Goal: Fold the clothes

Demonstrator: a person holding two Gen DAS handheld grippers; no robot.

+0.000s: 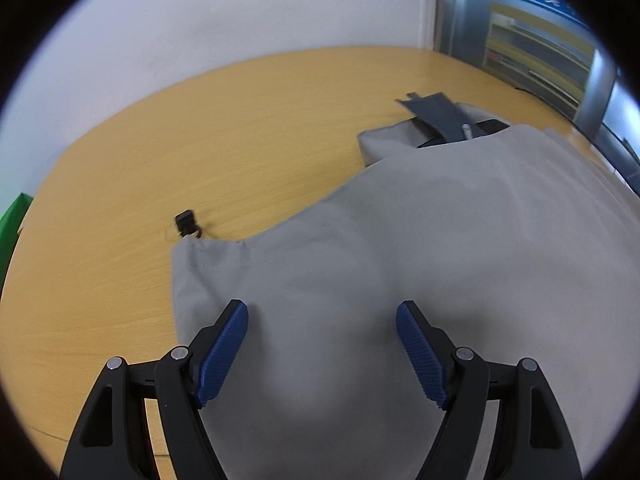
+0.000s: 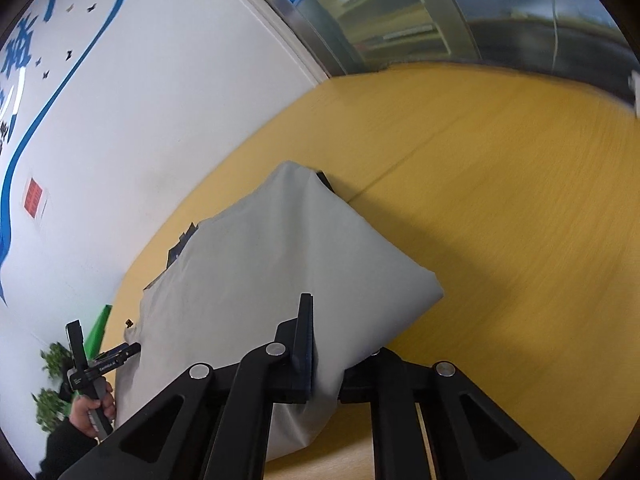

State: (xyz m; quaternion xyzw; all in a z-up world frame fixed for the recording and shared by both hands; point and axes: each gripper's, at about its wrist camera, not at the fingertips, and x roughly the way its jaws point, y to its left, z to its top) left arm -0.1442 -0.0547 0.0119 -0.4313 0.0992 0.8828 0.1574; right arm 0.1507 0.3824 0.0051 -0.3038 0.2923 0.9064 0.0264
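A light grey garment (image 1: 420, 240) lies on the wooden table (image 1: 220, 128), with a dark blue collar part (image 1: 436, 114) at its far end and a black cord toggle (image 1: 186, 222) at its left corner. My left gripper (image 1: 322, 316) is open, its blue pads (image 1: 224, 348) hovering over the garment's near part. In the right wrist view my right gripper (image 2: 320, 344) is shut on a fold of the grey garment (image 2: 260, 272) and lifts it off the table (image 2: 500, 200). The left gripper (image 2: 120, 354) shows there at the garment's far edge, held by a hand.
A white wall (image 1: 200, 12) runs behind the table, with blue lettering and a red sign (image 2: 34, 196). Glass panels with metal frames (image 1: 540, 48) stand at the far right. A green object (image 1: 12, 224) and plants (image 2: 52, 380) sit beyond the table's left end.
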